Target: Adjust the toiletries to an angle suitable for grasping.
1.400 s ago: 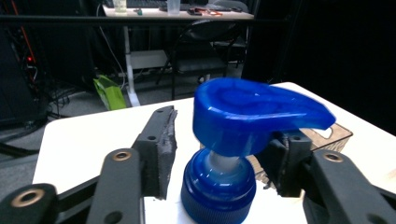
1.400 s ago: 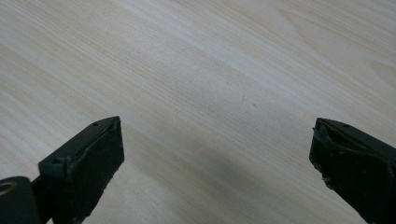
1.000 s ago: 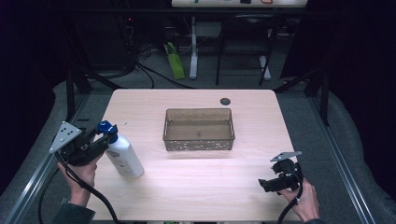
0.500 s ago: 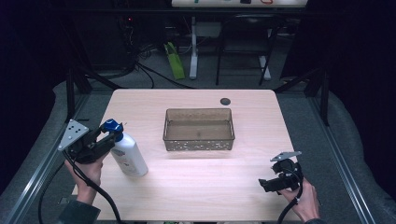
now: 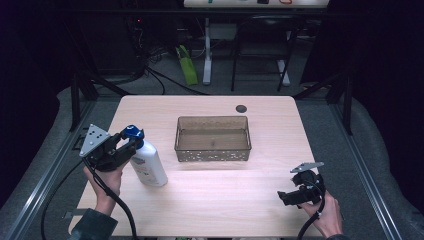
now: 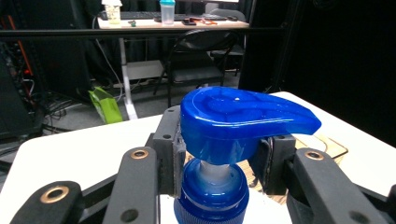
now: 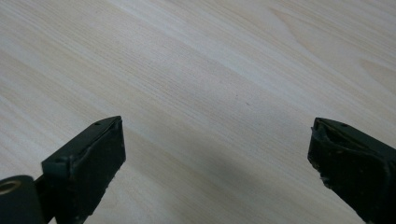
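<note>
Your left gripper (image 5: 126,145) is pinching the neck of the white pump bottle (image 5: 148,167), just under its blue pump head (image 6: 243,119). In the left gripper view the jaws press in from both sides of the stem above the blue collar, so the spout overhangs them. That looks like a sensible place to hold it: the neck is narrow enough for the jaws to close on, and the wide head above would probably stop the bottle slipping down. The bottle leans, its base low and toward you on the left part of the wooden table (image 5: 210,200), its head tipped up toward your gripper; whether the base rests on the wood is hard to tell.

At the table's middle stands the brown see-through bin (image 5: 213,138), apparently holding nothing, well apart from the bottle. It may be where the bottle is meant to go.

Your right gripper (image 5: 286,197) waits near the table's near right corner, jaws spread wide over bare wood, holding nothing, clear of the other hand's work.
</note>
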Demonstrator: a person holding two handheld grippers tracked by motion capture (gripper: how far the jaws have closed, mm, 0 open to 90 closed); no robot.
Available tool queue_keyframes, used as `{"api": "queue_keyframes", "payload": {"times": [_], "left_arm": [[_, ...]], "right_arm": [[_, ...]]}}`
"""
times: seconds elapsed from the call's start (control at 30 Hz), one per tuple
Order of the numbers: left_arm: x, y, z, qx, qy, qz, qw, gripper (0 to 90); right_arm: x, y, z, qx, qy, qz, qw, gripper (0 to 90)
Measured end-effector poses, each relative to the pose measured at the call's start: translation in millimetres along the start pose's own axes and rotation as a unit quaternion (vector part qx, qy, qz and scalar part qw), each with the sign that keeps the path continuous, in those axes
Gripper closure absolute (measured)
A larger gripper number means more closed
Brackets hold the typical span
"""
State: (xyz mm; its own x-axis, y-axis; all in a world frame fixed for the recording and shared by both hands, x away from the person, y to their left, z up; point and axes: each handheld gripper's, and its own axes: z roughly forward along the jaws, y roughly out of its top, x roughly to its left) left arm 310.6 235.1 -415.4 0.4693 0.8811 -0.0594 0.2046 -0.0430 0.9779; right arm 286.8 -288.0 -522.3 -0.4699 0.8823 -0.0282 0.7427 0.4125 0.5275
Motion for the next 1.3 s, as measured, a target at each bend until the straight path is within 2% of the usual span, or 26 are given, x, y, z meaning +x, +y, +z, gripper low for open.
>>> {"api": "queue_keyframes", "payload": {"times": [0.17, 0.37, 0.73, 1.07, 1.3], "left_arm": [[-4.7, 1.0, 4.8, 0.003, -0.01, 0.006, 0.9999, 58.9], [-11.1, 3.4, 15.6, 0.006, -0.032, 0.012, 0.9994, 58.9], [-10.5, 6.5, 25.9, 0.013, -0.073, 0.015, 0.9971, 59.0], [-6.9, 7.7, 25.8, 0.02, -0.085, 0.015, 0.996, 59.0], [-6.9, 7.2, 25.5, 0.02, -0.086, 0.017, 0.9959, 59.0]], "right_arm": [[-0.6, -0.4, 0.2, 0.001, -0.001, 0.0, 1.0, 3.5], [-1.1, -0.8, 0.1, 0.003, -0.003, -0.001, 1.0, 3.5], [-1.9, -2.1, -0.1, 0.002, -0.003, -0.003, 1.0, 3.8], [-2.6, -3.0, -1.4, 0.002, -0.006, -0.005, 1.0, 4.1], [-2.0, -2.5, -0.5, 0.004, -0.007, -0.007, 0.9999, 4.1]]}}
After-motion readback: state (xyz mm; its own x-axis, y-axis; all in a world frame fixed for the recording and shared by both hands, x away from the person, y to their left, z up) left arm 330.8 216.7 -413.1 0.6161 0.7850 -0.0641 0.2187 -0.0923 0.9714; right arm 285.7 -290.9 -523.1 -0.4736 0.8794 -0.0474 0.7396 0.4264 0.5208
